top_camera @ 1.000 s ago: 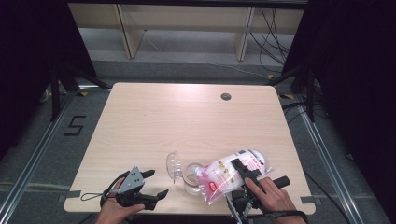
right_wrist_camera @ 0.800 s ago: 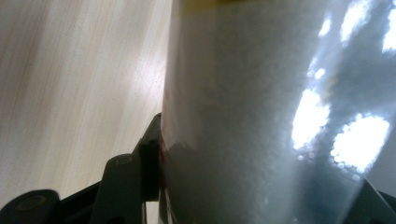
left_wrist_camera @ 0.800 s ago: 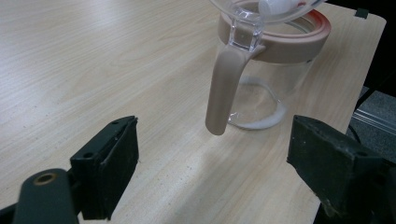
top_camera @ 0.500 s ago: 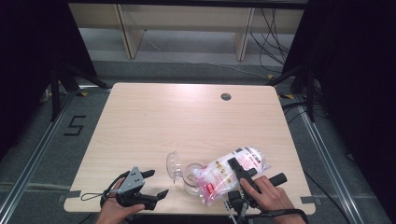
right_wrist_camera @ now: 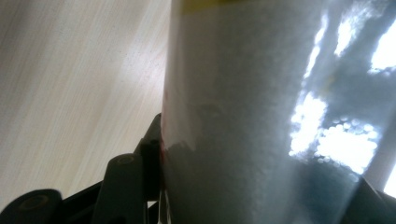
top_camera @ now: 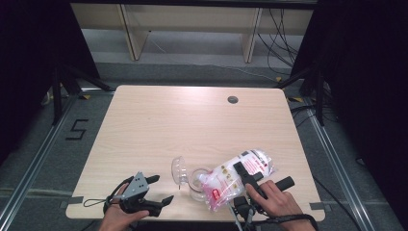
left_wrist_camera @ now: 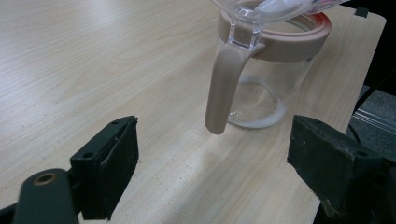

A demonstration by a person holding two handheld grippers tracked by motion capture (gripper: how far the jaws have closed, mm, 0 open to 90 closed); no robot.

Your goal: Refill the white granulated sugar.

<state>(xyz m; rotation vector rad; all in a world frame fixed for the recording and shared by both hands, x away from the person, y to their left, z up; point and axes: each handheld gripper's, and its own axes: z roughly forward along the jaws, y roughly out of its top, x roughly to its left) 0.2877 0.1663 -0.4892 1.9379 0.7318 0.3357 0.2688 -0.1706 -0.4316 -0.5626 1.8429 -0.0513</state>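
Observation:
A clear jar [top_camera: 198, 186] with a beige rim and handle [left_wrist_camera: 223, 88] stands near the table's front edge, its clear lid [top_camera: 179, 170] flipped open to the left. A thin white layer lies on the jar's bottom [left_wrist_camera: 254, 122]. Over the jar's mouth a plastic bag of white grains [top_camera: 226, 180] [right_wrist_camera: 261, 116] lies tilted with its lower corner at the rim. My right gripper [top_camera: 242, 174] [right_wrist_camera: 259, 179] is shut on the bag, a jaw pressing each side. My left gripper [top_camera: 161, 188] [left_wrist_camera: 215, 142] rests open to the jar's left, pointing at the handle.
The light wooden table [top_camera: 192, 125] has a dark cable hole [top_camera: 233, 99] at the back right. Black frame rails and shelving legs stand beyond the far edge. The jar and both hands sit close to the front edge.

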